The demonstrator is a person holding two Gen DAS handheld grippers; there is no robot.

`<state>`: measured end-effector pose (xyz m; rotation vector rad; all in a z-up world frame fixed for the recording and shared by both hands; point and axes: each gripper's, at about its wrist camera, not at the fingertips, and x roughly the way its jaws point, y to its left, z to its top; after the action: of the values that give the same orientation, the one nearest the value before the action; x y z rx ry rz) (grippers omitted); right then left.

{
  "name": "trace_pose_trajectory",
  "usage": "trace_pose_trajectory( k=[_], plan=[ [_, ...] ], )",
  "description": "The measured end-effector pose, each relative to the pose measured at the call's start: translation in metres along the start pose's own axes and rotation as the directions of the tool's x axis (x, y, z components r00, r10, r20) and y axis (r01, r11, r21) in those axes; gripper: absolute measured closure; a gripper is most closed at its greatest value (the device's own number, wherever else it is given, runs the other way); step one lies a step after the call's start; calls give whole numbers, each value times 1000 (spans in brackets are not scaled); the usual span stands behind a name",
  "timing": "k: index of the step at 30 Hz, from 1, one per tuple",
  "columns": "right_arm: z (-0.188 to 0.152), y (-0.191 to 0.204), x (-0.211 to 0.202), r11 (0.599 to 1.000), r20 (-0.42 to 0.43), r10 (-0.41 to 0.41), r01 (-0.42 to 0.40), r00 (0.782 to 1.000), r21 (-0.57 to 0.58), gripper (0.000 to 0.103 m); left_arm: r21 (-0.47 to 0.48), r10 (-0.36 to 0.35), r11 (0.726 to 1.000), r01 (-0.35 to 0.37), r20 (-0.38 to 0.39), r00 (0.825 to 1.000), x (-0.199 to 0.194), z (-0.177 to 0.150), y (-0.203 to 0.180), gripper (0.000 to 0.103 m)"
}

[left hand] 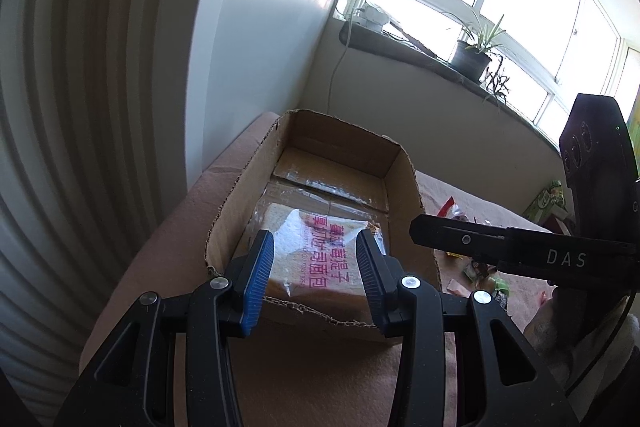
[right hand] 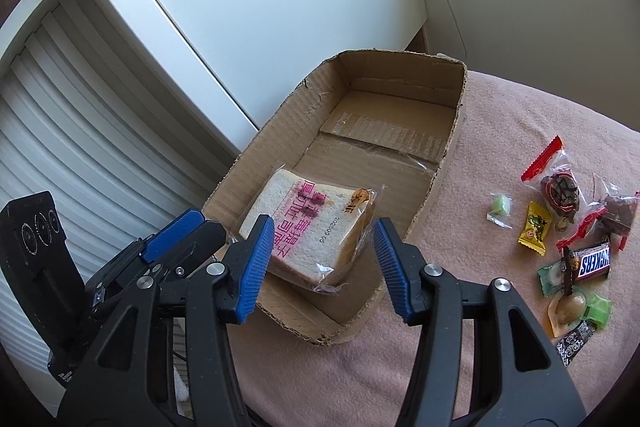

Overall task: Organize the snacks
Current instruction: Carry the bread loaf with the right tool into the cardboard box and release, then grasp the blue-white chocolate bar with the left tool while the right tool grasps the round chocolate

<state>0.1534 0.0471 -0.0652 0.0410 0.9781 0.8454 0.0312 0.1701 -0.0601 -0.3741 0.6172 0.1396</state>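
Note:
An open cardboard box [left hand: 404, 179] [right hand: 448, 147] sits on a pink cloth. A wrapped toast slice with pink lettering [left hand: 320, 255] [right hand: 316, 227] lies at its near end. My left gripper [left hand: 316, 259] is open just above the box's near rim, its blue pads to either side of the toast without touching it. My right gripper [right hand: 320, 251] is open above the same near end, empty. The right gripper's body [left hand: 520, 251] shows in the left wrist view; the left gripper's fingers [right hand: 176, 231] show in the right wrist view. Several loose snacks lie right of the box, including a Snickers bar [right hand: 592, 261].
Wrapped candies [right hand: 534, 227] and small bags [right hand: 560, 187] are scattered on the pink cloth [right hand: 500, 131] right of the box. A white cabinet [right hand: 260, 7] and ribbed shutter [right hand: 60, 131] stand left. A windowsill with a potted plant [left hand: 472, 55] lies behind.

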Motion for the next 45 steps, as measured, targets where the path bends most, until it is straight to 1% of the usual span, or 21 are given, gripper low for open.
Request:
trace_pose_trajectory(
  k=[4, 5, 6, 8, 9, 11, 16, 20, 23, 27, 30, 32, 34, 36, 38, 40, 42, 45],
  plan=[
    [-3, -6, -8, 999, 8, -31, 31, 999, -7, 48, 18, 11, 1000, -11, 5, 1000, -4, -2, -9, 61],
    [-4, -8, -11, 999, 13, -45, 45, 999, -13, 47, 25, 15, 1000, -15, 7, 1000, -4, -2, -12, 61],
    [-5, -10, -14, 998, 20, -61, 61, 998, -19, 39, 34, 19, 999, -19, 8, 1000, -5, -3, -15, 61],
    [-8, -14, -22, 995, 49, -94, 95, 994, -31, 32, 53, 22, 998, -23, 10, 1000, -7, -4, -23, 61],
    [-9, -16, -27, 993, 64, -111, 114, 992, -34, 31, 62, 22, 998, -23, 11, 1000, -8, -5, -26, 60],
    [-13, -22, -38, 989, 84, -142, 146, 986, -35, 31, 75, 16, 997, -16, 11, 1000, -9, -7, -33, 54],
    [-23, -49, -69, 979, 134, -204, 205, 970, 2, 31, 102, -12, 995, 12, -3, 1000, -10, -14, -54, 54],
    [-34, -80, -101, 965, 181, -260, 253, 948, 61, 31, 124, -44, 991, 46, -22, 999, -8, -21, -71, 54],
    [-45, -102, -125, 948, 204, -318, 305, 926, 91, 30, 138, -73, 987, 79, -43, 996, -7, -27, -85, 54],
    [-63, -132, -150, 916, 195, -399, 383, 896, 116, 17, 154, -124, 979, 137, -88, 988, -1, -37, -107, 54],
    [-79, -154, -167, 891, 176, -451, 430, 875, 145, 17, 151, -173, 970, 191, -128, 977, 4, -47, -125, 54],
    [-91, -169, -176, 871, 161, -487, 464, 858, 163, 17, 152, -205, 961, 230, -162, 965, 8, -55, -139, 54],
    [-103, -183, -183, 857, 142, -508, 483, 849, 180, 17, 156, -236, 951, 268, -199, 951, 11, -66, -153, 54],
    [-116, -195, -188, 849, 122, -517, 490, 847, 197, 17, 144, -269, 940, 310, -246, 931, 16, -76, -166, 54],
    [-129, -206, -191, 844, 104, -522, 494, 847, 210, 17, 119, -304, 928, 352, -301, 904, 24, -87, -177, 54],
    [-138, -216, -191, 841, 88, -522, 494, 848, 221, 17, 97, -324, 922, 375, -342, 882, 31, -97, -185, 54],
    [-145, -222, -191, 844, 77, -512, 484, 855, 233, 17, 97, -322, 920, 379, -363, 874, 35, -105, -193, 54],
    [-149, -231, -187, 853, 72, -493, 464, 867, 240, 17, 101, -311, 922, 374, -383, 870, 42, -112, -203, 54]
  ],
)
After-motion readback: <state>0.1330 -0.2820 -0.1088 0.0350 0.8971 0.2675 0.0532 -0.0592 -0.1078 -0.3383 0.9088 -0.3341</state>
